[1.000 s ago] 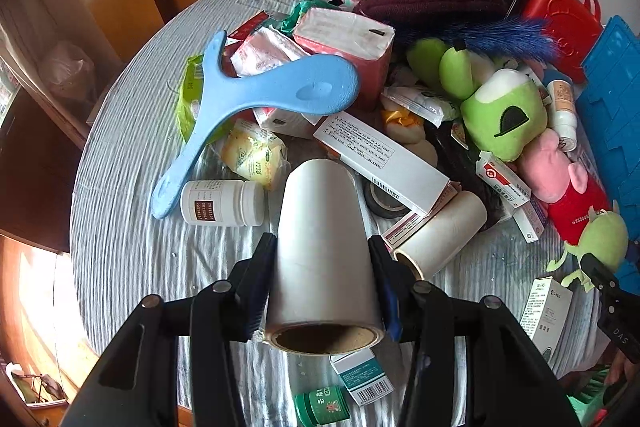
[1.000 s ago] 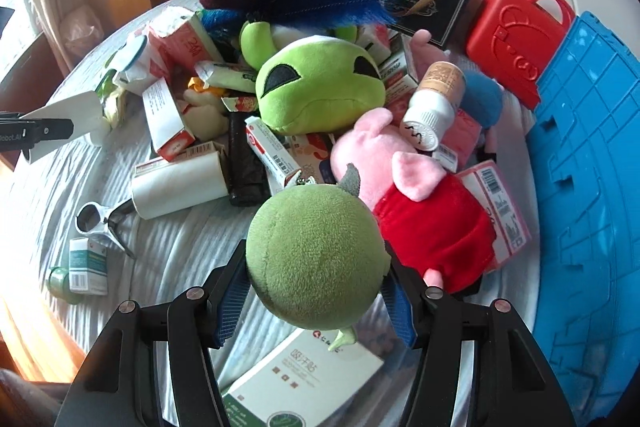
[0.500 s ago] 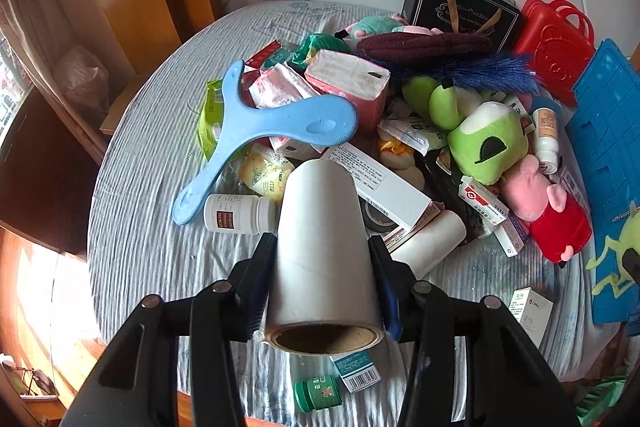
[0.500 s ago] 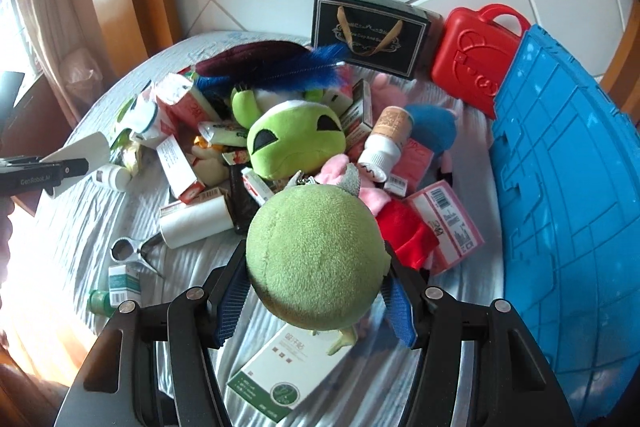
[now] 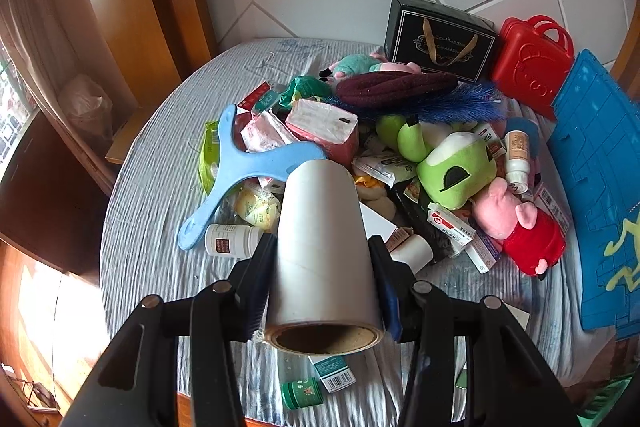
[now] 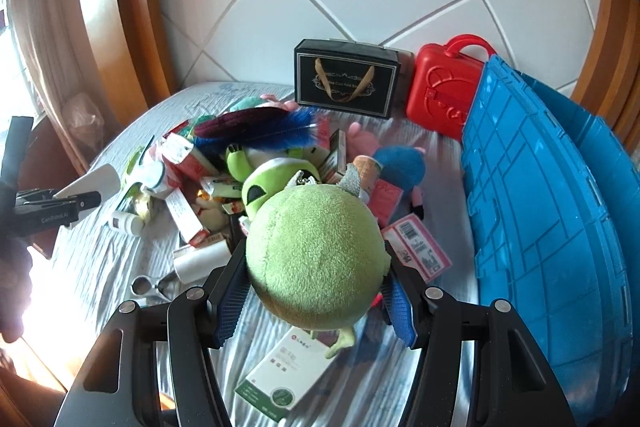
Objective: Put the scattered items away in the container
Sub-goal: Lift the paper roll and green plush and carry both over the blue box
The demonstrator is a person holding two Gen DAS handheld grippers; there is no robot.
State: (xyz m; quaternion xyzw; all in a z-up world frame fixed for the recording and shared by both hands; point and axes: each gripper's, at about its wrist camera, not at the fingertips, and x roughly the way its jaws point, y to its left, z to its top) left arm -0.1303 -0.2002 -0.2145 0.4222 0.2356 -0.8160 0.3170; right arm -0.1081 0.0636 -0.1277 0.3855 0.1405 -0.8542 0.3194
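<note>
My left gripper is shut on a white paper roll, held above the grey-clothed table with its cardboard core facing the camera. My right gripper is shut on a round green plush toy, lifted over the pile. The blue plastic crate stands at the right; in the left wrist view the crate fills the right edge. The left gripper with its roll also shows at the left of the right wrist view. Scattered toys, boxes and bottles cover the table's middle.
On the table lie a light blue hanger, a white pill bottle, a green alien plush, a pink pig plush, a second white roll and sunglasses. A black gift box and red case stand at the back.
Both grippers have risen with their loads, so the table looks smaller and farther below and more wall shows. The green plush and the roll stay gripped.
</note>
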